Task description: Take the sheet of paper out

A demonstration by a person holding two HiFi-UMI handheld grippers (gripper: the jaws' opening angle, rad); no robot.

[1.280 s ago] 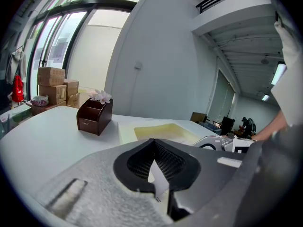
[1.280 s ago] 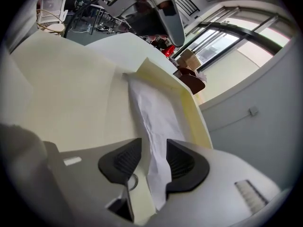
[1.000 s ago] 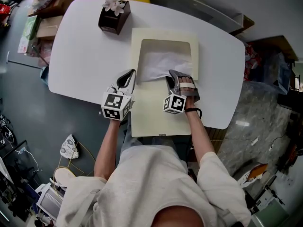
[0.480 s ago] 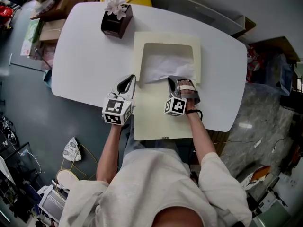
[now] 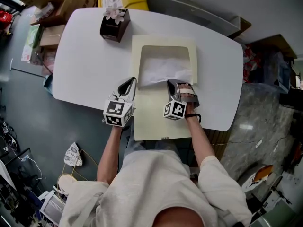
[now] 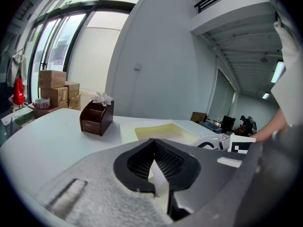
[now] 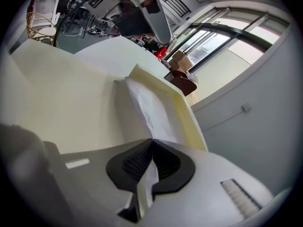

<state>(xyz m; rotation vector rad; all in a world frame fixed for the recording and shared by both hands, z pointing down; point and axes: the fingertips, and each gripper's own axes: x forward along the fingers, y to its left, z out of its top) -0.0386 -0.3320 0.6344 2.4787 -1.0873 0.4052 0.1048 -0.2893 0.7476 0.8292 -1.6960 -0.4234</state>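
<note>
Your right gripper [image 5: 171, 83] has just been closing and its jaws now pinch the near edge of the sheet of paper [image 5: 163, 69], which lies mostly inside the cream folder [image 5: 156, 119]. Your left gripper [image 5: 130, 82] has its jaws together at the folder's left edge; can't tell if they nip it. A tissue box [image 5: 114, 25] sits at the far side of the table [image 5: 80, 65].

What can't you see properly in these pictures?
- Head view: how far the sheet of paper reaches inside the cream folder. The folder's front covers whatever lies beyond the window.
- Head view: part of the near edge of the table, hidden under the folder.
- Left gripper view: the label on the brown tissue box, too small to read.
</note>
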